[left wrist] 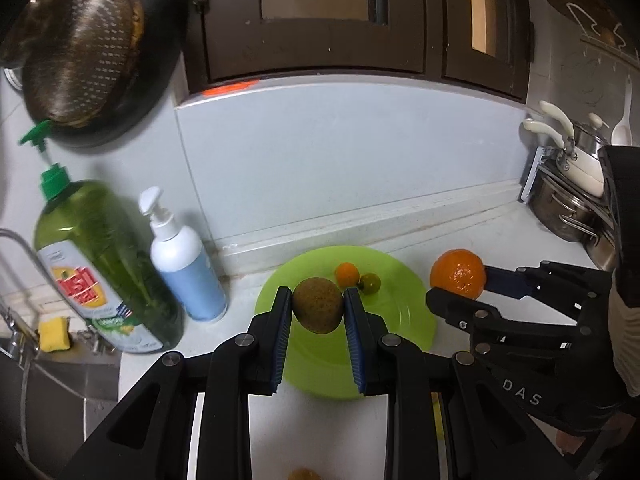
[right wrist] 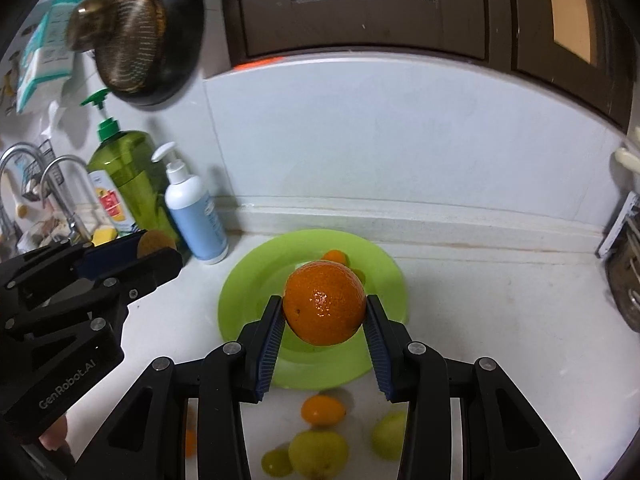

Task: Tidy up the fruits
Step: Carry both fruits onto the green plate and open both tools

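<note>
The orange point(right wrist: 325, 303), firm, smooth-skinned and likely slippery, sits gripped at its widest girth in the right gripper point(right wrist: 325, 320) above the green plate point(right wrist: 240, 300). Left gripper point(left wrist: 317, 312) fingers clamp a rough brown kiwi point(left wrist: 318, 306) likewise.

White countertop point(right wrist: 480, 300), green plate point(right wrist: 248, 280), two pump bottles point(right wrist: 196, 216), loose fruits point(right wrist: 322, 410)

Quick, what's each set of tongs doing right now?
Left tongs: closed on the kiwi, above the green plate.
Right tongs: closed on the orange, above the same plate.
</note>
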A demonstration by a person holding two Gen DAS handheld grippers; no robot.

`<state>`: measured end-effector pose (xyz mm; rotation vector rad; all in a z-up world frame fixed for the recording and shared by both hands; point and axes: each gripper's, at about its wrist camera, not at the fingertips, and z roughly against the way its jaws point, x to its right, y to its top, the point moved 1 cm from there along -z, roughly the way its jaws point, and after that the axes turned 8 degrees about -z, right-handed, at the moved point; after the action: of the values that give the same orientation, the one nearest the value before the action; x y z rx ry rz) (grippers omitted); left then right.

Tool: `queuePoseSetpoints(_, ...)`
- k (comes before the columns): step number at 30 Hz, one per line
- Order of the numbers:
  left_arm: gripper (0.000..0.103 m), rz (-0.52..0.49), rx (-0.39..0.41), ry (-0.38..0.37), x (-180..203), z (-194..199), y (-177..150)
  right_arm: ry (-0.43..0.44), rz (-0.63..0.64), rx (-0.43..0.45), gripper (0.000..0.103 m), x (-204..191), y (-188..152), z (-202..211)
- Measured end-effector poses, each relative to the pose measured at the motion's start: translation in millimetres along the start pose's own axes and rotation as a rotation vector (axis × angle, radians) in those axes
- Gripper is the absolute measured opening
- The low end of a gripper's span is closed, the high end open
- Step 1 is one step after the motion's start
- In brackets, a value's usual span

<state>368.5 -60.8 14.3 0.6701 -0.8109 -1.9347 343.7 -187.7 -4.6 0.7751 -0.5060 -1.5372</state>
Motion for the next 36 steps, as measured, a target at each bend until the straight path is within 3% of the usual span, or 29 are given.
queuePoseSetpoints(8, 0.027, -0.012, -0.063, -0.031, -6, -48, 11, 0.015, -0.055, -0.105, 0.041, 14, 13, -47)
queuePoseSetpoints(20, 0.027, -0.007, -0.194, -0.082, -10, -122, 7, -0.03, -0.066, -0.22, 0.041, 29, 13, -105)
queuePoseSetpoints(36, 0.027, 0.0, -0.318, -0.13, -3, -182, 1, -0.049, -0.069, -0.292, 0.041, 41, 10, -135)
